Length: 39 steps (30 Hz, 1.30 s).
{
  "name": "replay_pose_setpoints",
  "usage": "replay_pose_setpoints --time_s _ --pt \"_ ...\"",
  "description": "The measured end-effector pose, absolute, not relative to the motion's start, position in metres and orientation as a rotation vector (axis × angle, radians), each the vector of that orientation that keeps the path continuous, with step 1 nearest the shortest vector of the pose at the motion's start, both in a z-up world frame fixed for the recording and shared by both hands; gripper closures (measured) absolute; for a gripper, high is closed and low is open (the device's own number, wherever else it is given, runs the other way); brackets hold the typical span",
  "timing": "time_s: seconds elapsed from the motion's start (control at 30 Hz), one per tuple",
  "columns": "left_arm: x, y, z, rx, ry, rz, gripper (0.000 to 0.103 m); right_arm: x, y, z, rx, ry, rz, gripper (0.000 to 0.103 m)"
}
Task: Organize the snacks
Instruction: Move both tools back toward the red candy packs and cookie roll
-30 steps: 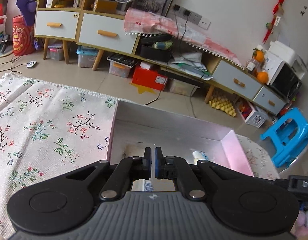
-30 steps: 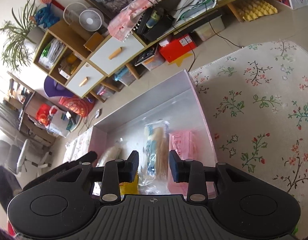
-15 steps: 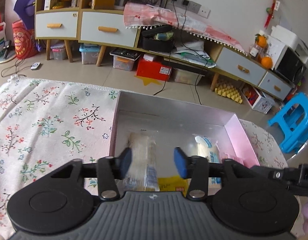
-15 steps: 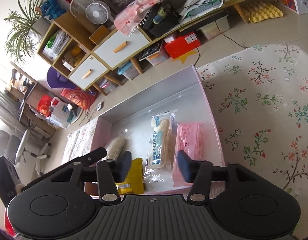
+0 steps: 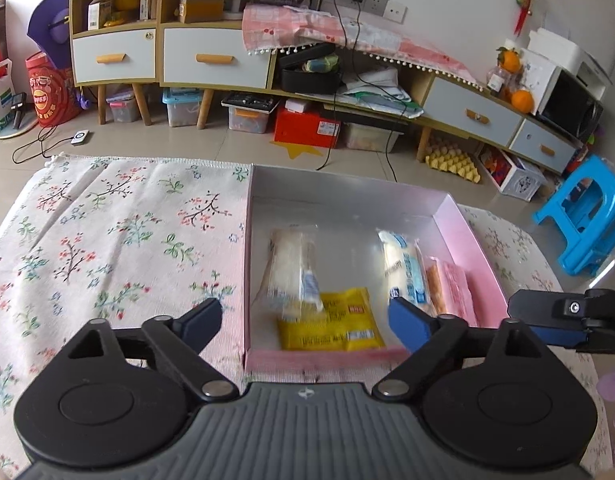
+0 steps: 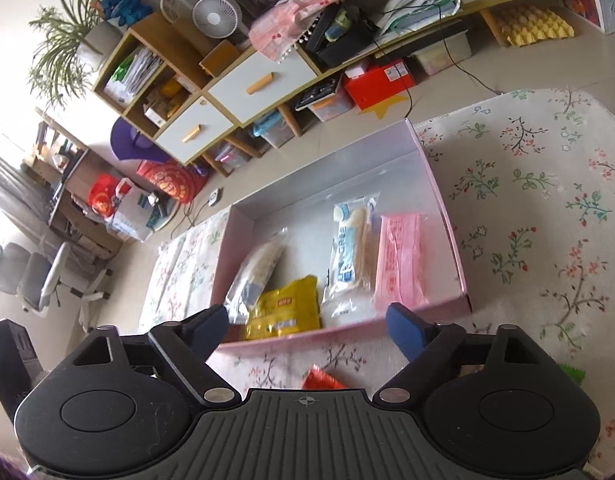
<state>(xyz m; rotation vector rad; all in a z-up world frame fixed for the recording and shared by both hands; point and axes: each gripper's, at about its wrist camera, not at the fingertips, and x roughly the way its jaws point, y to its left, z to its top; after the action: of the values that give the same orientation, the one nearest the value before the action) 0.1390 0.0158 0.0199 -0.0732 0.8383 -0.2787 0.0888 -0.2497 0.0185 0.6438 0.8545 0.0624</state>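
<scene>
A pink box (image 5: 467,240) with a silver inside sits on the flowered cloth; it also shows in the right wrist view (image 6: 443,200). In it lie a clear bread packet (image 5: 293,268), a yellow packet (image 5: 331,320), a blue-and-white packet (image 5: 403,268) and a pink packet (image 5: 451,284). The right wrist view shows the same four: clear (image 6: 255,272), yellow (image 6: 285,308), blue-and-white (image 6: 349,248), pink (image 6: 399,256). My left gripper (image 5: 305,320) is open and empty above the box's near edge. My right gripper (image 6: 307,326) is open and empty, held back from the box. A red packet (image 6: 321,380) lies on the cloth beneath it.
The flowered cloth (image 5: 107,240) spreads left of the box and right of it (image 6: 547,200). A low cabinet with drawers (image 5: 215,60) stands across the floor. A blue stool (image 5: 587,216) is at the right. Something green (image 6: 571,374) shows at the right gripper's side.
My left gripper has opened, let go of the clear bread packet into the box and pulled back. My right gripper has opened wider and drawn back from the box.
</scene>
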Motion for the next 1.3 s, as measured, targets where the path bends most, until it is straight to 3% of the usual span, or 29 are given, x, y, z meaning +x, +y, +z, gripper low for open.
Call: replay_pose_setpoints --time_s 0.23,0.43,1.17,1.3 --pt "0.115 0.019 0.025 -0.032 0.865 -0.279 0.001 0.067 -0.239 0.028 0.560 0.878 0.049 0.012" --pt "0.091 0.028 0.015 -0.014 0.860 -0.288 0.000 0.045 -0.226 0.027 0.413 0.896 0.045 0.010" --pt "0.027 0.003 -0.011 0.122 0.899 -0.379 0.001 -0.041 -0.196 -0.002 0.079 0.908 0.098 0.010" --pt "0.021 -0.004 -0.014 0.074 0.943 -0.396 0.009 -0.048 -0.188 -0.009 0.052 0.914 0.120 0.010"
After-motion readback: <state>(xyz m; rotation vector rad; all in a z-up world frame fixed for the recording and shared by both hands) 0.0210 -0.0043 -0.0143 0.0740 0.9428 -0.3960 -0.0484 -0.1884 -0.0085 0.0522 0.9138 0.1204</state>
